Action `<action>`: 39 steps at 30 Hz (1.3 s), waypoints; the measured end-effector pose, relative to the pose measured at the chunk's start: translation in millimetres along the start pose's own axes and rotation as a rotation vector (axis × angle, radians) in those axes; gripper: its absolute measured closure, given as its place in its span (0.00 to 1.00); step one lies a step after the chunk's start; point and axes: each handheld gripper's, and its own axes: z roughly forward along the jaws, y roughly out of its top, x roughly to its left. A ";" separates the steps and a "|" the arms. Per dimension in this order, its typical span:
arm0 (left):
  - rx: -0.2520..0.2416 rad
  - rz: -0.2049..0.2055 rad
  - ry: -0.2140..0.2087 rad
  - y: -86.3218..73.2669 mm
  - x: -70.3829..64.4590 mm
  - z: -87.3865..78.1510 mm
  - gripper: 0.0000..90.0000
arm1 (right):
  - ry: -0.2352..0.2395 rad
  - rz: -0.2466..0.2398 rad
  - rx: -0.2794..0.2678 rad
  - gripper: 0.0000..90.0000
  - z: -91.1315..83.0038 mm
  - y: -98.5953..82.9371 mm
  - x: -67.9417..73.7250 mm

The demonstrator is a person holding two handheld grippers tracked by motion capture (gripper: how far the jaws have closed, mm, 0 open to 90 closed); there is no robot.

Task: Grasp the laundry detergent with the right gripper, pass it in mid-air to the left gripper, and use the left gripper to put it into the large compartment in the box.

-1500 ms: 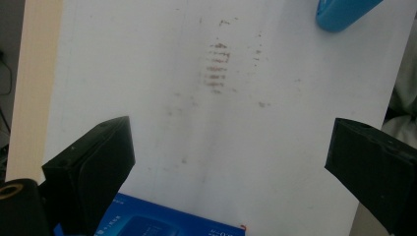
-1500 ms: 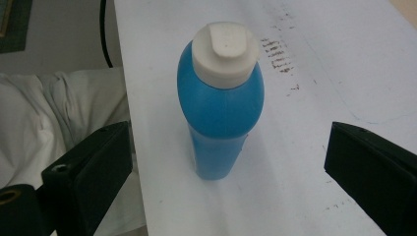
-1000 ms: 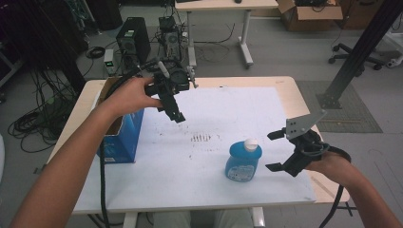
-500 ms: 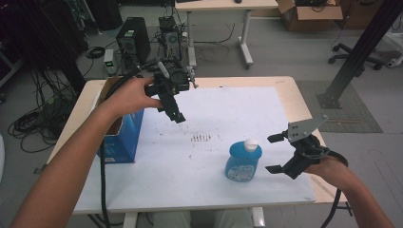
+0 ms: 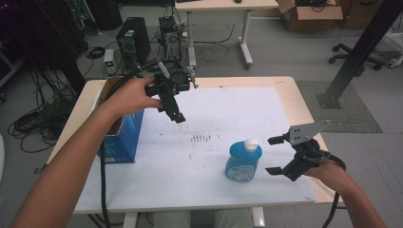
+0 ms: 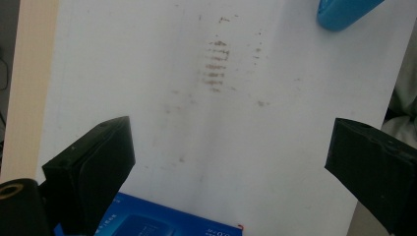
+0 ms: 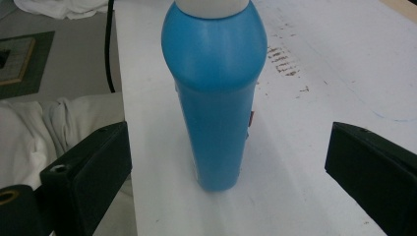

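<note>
The right hand-held gripper sits spread just beside the upright blue bottle — not touching; the left hand-held gripper hangs spread above the bench.

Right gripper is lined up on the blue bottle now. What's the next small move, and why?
Probably ease the right gripper forward until the blue bottle sits between its fingers, then close. The bottle stands upright and centred ahead of the open fingers, not yet between them.

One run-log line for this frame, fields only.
right gripper: open, beside blue bottle, not touching | left gripper: open, raised near blue box | bottle: upright, white cap on
</note>
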 end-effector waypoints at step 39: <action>0.015 0.003 -0.003 1.8 0.4 2.2 0.05 | 0.043 0.017 -0.058 0.04 44.3 -17.5 -0.3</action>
